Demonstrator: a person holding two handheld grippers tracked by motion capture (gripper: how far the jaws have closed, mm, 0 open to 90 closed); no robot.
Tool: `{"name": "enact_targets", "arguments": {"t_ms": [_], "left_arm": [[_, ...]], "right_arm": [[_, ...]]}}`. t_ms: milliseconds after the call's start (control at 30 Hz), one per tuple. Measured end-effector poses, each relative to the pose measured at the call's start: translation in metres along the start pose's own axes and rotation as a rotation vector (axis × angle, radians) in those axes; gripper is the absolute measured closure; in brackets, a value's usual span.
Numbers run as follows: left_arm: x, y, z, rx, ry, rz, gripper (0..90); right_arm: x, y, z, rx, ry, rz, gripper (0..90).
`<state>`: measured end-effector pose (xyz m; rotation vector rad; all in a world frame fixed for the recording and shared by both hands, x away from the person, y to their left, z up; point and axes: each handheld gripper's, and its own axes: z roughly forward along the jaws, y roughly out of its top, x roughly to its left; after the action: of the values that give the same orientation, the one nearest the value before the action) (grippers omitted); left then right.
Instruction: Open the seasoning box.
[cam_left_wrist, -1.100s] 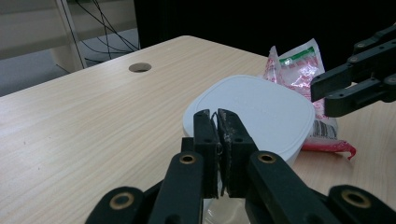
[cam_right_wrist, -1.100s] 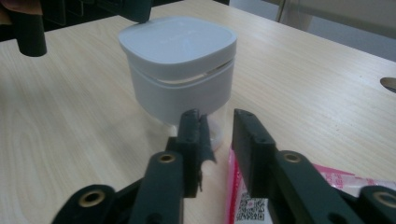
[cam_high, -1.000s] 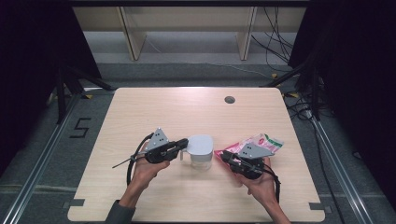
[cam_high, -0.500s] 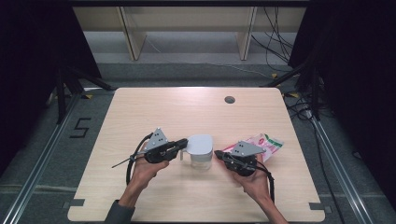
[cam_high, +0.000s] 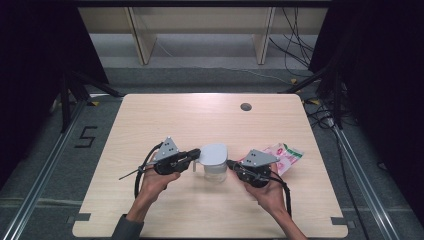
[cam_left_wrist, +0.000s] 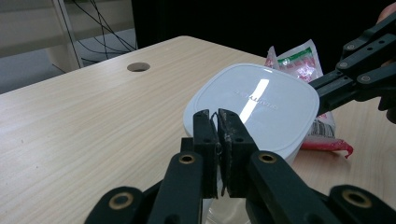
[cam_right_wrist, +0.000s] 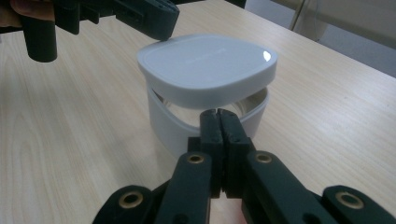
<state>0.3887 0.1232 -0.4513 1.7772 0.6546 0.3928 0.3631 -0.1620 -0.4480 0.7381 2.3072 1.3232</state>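
Note:
A white container (cam_right_wrist: 168, 126) stands on the wooden table near its front edge, with its white lid (cam_right_wrist: 205, 65) held tilted just above it. My left gripper (cam_left_wrist: 217, 116) is shut on the lid's left edge (cam_high: 202, 155). From the right, my right gripper (cam_right_wrist: 218, 114) comes in shut, its tips against the container's near rim under the lid. In the high view the left gripper (cam_high: 196, 156) and right gripper (cam_high: 231, 163) flank the container (cam_high: 215, 172). The left gripper view shows the lid (cam_left_wrist: 257, 102) and the right gripper (cam_left_wrist: 322, 93) beyond it.
A pink and green packet (cam_high: 285, 156) lies flat just right of the right hand, also in the left gripper view behind the lid (cam_left_wrist: 299, 58). A round cable hole (cam_high: 245, 106) sits in the table's far part. Shelving and cables stand beyond the table.
My right gripper has moved left from above the packet up to the container's rim. The left gripper has stayed at the lid.

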Motion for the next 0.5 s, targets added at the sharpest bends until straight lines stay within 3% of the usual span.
{"name": "enact_targets", "arguments": {"t_ms": [133, 267, 500], "left_arm": [[0.000, 0.002, -0.003, 0.017, 0.015, 0.026, 75.3], [0.001, 0.002, -0.009, 0.017, -0.009, 0.042, 64.0], [-0.003, -0.005, -0.023, 0.038, 0.023, 0.022, 44.9]], "right_arm": [[0.000, 0.002, 0.001, -0.021, -0.011, -0.037, 90.0], [0.001, 0.005, -0.001, -0.017, -0.017, -0.029, 90.0], [0.002, 0.010, 0.002, -0.023, 0.005, -0.052, 90.0]]}}
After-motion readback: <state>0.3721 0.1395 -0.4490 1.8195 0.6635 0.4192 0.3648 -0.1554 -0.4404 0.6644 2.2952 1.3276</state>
